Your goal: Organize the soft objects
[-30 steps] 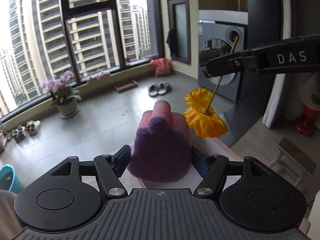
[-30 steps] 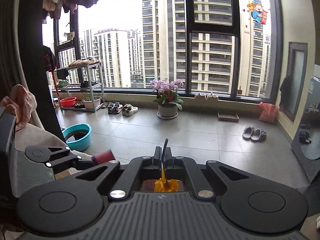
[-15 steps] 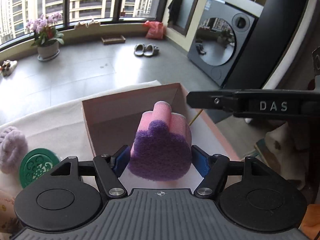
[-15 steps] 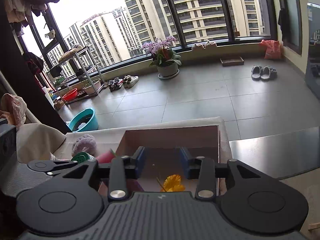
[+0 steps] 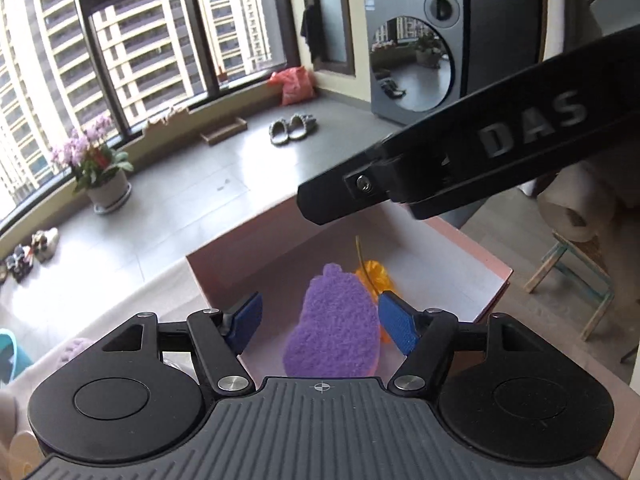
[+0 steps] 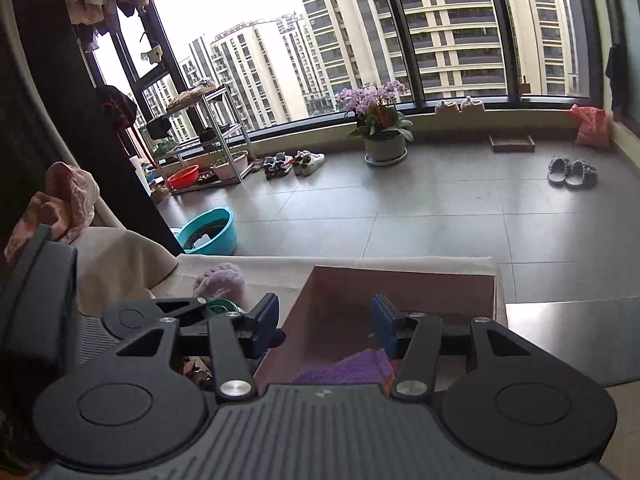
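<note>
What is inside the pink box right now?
The purple sponge and the yellow flower lie in the pink box. The sponge covers part of the flower; the near floor is hidden.

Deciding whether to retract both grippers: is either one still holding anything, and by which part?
Nothing is held. The left gripper and right gripper are both open; the purple sponge and yellow flower lie in the pink box.

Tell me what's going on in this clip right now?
A person with two handheld grippers is putting soft items into a pink box. The purple sponge and the yellow flower lie inside it. The left gripper and the right gripper both hang open above the box. A fluffy lilac item waits outside on the cloth.
</note>
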A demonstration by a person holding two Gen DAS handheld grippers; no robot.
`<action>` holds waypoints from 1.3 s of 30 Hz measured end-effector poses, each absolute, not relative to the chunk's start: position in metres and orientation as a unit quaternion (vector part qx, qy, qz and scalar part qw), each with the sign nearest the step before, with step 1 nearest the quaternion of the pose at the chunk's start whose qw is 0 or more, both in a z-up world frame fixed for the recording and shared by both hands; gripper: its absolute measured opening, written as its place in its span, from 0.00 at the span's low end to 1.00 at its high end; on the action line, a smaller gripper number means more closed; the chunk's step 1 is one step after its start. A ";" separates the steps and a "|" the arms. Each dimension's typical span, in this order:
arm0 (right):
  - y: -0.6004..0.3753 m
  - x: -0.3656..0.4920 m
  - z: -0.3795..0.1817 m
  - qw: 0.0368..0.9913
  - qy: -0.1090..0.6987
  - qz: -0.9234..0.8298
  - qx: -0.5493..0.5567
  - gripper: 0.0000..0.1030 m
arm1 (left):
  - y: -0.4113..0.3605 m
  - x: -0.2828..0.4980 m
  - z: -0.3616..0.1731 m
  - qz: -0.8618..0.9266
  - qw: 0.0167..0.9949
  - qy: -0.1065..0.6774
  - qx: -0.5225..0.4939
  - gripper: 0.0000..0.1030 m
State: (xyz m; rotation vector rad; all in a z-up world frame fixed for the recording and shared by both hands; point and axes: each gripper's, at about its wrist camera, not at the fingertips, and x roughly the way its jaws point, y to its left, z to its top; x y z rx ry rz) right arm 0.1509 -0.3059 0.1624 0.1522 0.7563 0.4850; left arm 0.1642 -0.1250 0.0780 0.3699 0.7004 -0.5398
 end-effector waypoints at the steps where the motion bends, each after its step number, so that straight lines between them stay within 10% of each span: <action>1: -0.305 0.150 0.162 0.906 0.360 0.211 0.069 0.50 | -0.122 0.154 0.082 -0.257 0.892 0.327 0.179 0.71; 15: -0.255 0.104 0.180 0.950 0.266 0.162 -0.021 0.65 | 0.083 0.078 0.115 -0.047 0.954 0.289 0.069 0.71; 32: -0.043 0.065 0.184 0.869 0.322 0.334 -0.170 0.65 | 0.166 0.086 0.001 -0.014 0.936 0.348 -0.057 0.69; 34: -0.026 0.065 0.185 0.863 0.324 0.342 -0.181 0.65 | 0.171 0.087 -0.001 -0.018 0.939 0.338 -0.066 0.61; 36: -0.009 0.071 0.188 0.856 0.330 0.349 -0.190 0.65 | 0.177 0.087 -0.002 -0.032 0.942 0.326 -0.079 0.17; 39: 0.012 0.086 0.193 0.856 0.333 0.346 -0.191 0.65 | 0.187 0.085 -0.004 -0.041 0.941 0.323 -0.097 0.14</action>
